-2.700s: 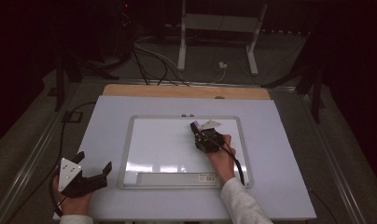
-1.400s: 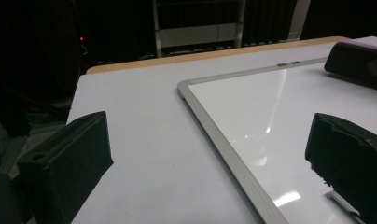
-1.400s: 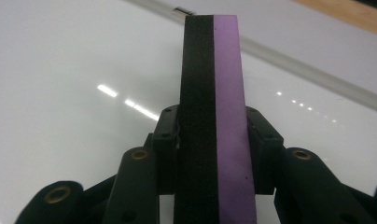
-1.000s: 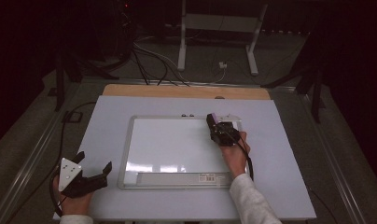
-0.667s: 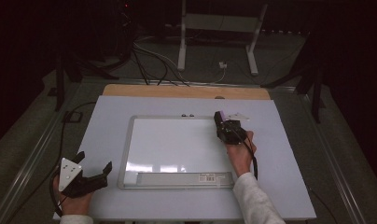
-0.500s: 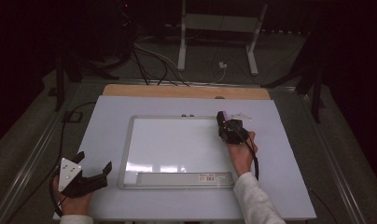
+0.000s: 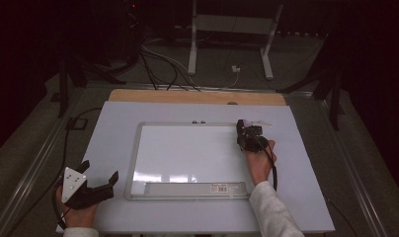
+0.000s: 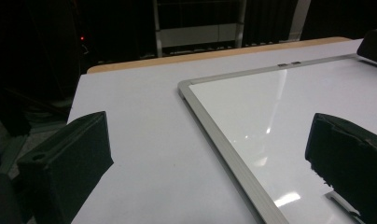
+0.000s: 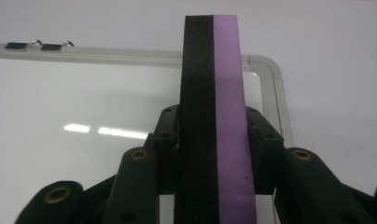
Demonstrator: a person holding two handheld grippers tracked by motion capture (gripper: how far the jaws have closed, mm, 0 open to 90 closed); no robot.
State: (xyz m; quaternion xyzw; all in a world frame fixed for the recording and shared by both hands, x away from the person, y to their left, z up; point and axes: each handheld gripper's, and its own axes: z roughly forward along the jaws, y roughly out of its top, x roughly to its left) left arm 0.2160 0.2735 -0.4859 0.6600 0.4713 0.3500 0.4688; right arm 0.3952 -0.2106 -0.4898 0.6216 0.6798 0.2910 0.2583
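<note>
eraser (image 9: 217, 121), a block with one black felt layer and one purple layer, stands on edge clamped between the jaws of the right gripper (image 7: 248, 133), over the top right corner of the whiteboard (image 7: 187, 153) near its silver frame. whiteboard lies flat in the middle of the pale table (image 7: 113, 123), with two small metal clips (image 9: 37, 45) on its top edge. left gripper (image 7: 96, 182) rests at the table's near left corner, just beside the board's left edge, jaws spread wide and holding nothing.
</note>
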